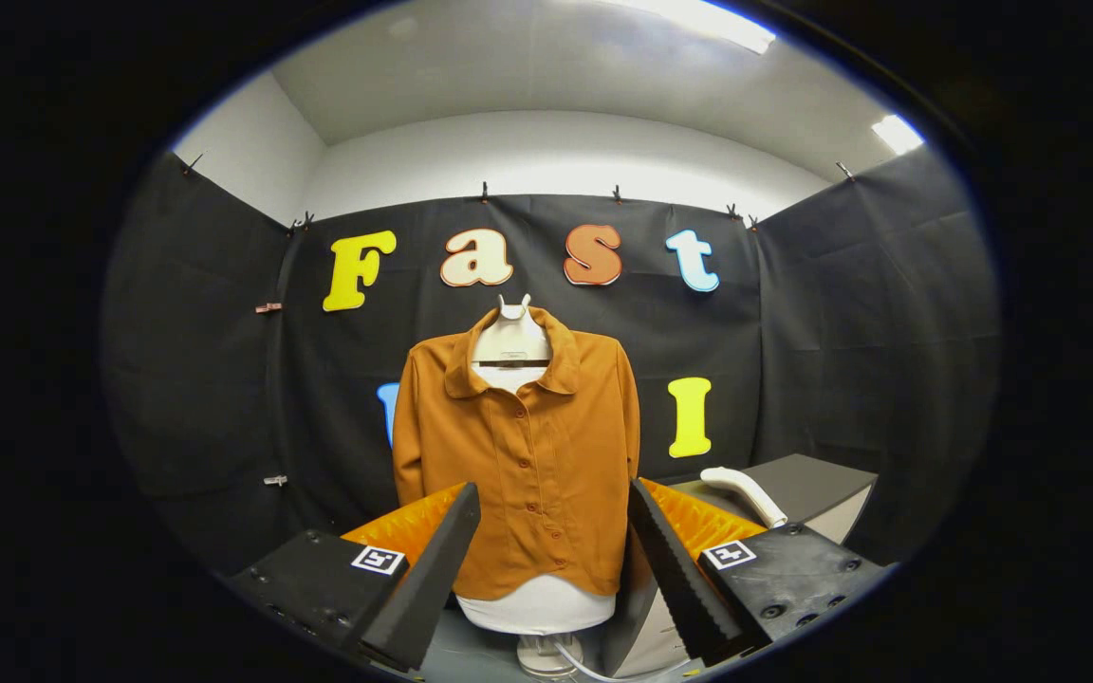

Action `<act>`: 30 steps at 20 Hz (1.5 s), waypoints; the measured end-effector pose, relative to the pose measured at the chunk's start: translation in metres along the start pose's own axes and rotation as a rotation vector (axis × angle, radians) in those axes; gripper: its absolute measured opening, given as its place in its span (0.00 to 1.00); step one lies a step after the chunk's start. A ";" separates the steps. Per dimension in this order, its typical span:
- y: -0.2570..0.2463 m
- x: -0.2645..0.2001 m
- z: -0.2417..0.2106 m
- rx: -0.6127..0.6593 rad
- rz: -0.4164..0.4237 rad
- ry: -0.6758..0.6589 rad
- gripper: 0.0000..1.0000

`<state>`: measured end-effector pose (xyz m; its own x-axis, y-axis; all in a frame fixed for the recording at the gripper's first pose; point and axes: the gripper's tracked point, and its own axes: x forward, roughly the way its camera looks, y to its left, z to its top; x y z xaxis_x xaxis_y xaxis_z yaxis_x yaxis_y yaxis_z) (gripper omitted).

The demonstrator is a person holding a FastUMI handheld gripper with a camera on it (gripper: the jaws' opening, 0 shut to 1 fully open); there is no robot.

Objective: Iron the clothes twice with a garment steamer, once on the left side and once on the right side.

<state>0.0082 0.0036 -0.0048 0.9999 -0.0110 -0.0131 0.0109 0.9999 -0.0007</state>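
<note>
An orange-brown buttoned shirt [527, 455] hangs on a white mannequin torso [535, 602] straight ahead of my fingers, some way beyond them. A white garment steamer [744, 493] lies on a dark box [817, 484] to the right of the shirt, beyond my right finger. My gripper [554, 569] is open, its two fingers spread wide on either side of the shirt's lower part, with nothing held between them.
The mannequin stands on a white round base [546, 656] with a thin white cord [594, 672] trailing from it toward the right. Black cloth walls [205, 379] close the booth at the back and on both sides.
</note>
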 end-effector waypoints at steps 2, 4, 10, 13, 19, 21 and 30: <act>0.001 0.000 -0.001 -0.001 -0.005 0.003 0.98; 0.002 0.000 -0.003 -0.001 -0.014 0.007 0.98; 0.006 -0.002 -0.009 0.008 -0.056 0.020 0.98; 0.004 -0.007 -0.014 0.017 -0.095 0.032 0.98; -0.018 -0.006 -0.014 0.006 -0.180 0.027 0.98; -0.029 0.000 -0.018 -0.002 -0.195 0.035 0.98; -0.119 0.073 -0.024 -0.008 -0.201 0.021 0.98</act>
<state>0.0798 -0.1160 -0.0292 0.9771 -0.2100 -0.0331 0.2096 0.9777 -0.0138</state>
